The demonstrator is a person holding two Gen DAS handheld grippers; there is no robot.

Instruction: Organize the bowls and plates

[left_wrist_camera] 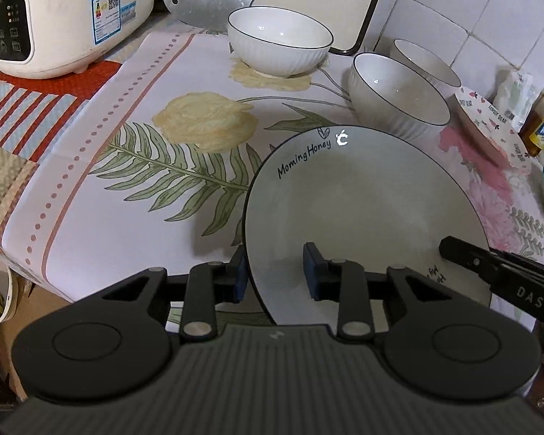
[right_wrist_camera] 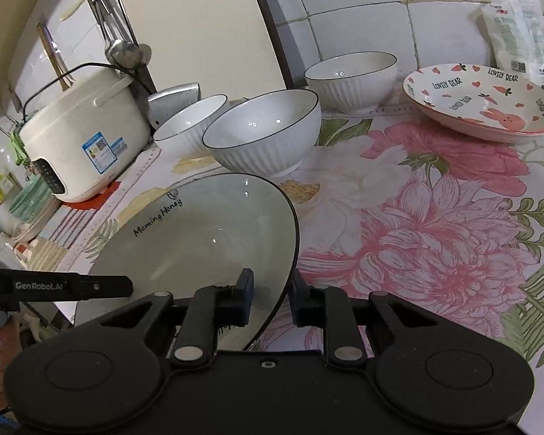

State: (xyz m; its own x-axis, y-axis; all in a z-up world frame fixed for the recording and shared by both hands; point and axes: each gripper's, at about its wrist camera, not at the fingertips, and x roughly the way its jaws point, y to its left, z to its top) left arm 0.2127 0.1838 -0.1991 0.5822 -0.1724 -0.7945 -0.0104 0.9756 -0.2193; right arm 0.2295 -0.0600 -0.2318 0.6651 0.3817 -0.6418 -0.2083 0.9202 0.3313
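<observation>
Plate tilted, lettered rim raised, both grippers' jaws clamping near rim

Both wrist views look steeply down, close over the table; both share the grey plate.

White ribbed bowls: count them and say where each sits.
3. One bowl beside the rice cooker, one bowl just behind the grey plate, one bowl against the tiled wall. None appears hidden.
</observation>
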